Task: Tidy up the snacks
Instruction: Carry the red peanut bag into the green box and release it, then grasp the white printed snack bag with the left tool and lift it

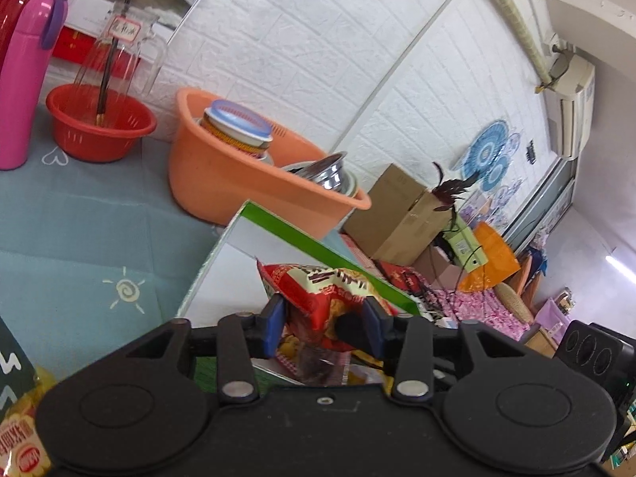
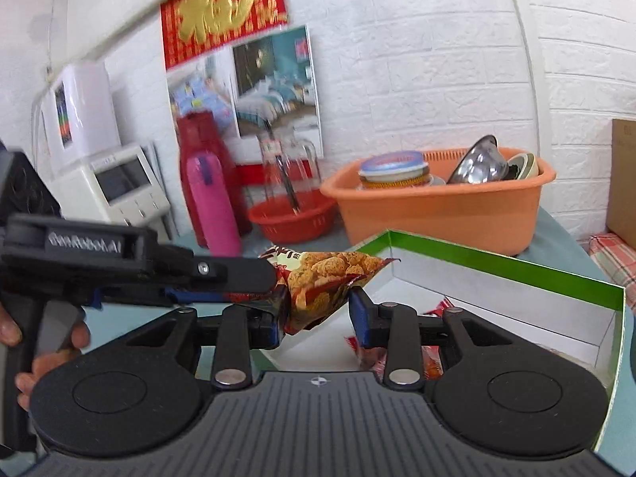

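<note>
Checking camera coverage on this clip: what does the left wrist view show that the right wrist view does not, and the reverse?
Only the left wrist view: a yellow snack pack, an air conditioner and blue wall fans.
Only the right wrist view: a red banner, a white appliance and the hand behind the left claw.
Both: the red snack bag, green-rimmed box, orange basin, red basket and pink bottle.

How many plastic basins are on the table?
2: red basin beside the pink bottle, orange basin behind the green-rimmed box. Others may be out of view.
</note>
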Demonstrator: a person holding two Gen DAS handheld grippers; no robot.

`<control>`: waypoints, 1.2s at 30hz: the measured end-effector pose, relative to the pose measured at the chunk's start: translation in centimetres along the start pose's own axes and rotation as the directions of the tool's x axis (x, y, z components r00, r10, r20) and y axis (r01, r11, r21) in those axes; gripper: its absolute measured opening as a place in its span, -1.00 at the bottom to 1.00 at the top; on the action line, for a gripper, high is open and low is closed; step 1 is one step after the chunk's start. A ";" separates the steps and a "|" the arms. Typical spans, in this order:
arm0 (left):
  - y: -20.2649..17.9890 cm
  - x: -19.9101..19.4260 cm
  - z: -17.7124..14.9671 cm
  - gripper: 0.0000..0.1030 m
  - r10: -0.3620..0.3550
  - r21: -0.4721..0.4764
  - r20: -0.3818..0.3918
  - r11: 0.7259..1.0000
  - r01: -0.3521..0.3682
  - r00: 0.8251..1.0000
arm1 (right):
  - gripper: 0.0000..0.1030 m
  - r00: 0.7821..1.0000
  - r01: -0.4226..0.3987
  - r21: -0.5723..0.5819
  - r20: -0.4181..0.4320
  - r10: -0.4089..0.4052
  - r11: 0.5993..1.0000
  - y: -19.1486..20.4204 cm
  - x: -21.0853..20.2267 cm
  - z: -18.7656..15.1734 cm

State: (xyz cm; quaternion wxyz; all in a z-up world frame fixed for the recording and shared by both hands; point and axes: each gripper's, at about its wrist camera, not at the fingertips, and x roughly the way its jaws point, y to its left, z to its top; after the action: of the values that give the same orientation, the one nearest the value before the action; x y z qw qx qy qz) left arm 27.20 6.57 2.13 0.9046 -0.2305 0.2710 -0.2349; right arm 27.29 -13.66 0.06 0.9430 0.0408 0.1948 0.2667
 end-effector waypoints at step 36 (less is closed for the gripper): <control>-6.9 -12.9 -15.3 1.00 0.011 -0.036 -0.116 0.999 -0.016 0.993 | 1.00 0.996 0.078 0.108 -0.055 -0.072 0.991 3.7 -18.8 -9.6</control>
State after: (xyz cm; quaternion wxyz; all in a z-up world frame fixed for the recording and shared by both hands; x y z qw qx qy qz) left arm 6.44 3.84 -0.63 0.8846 -0.2312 0.3287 -0.2366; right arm 7.07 -20.45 -1.59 0.9434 0.0787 0.2344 0.2209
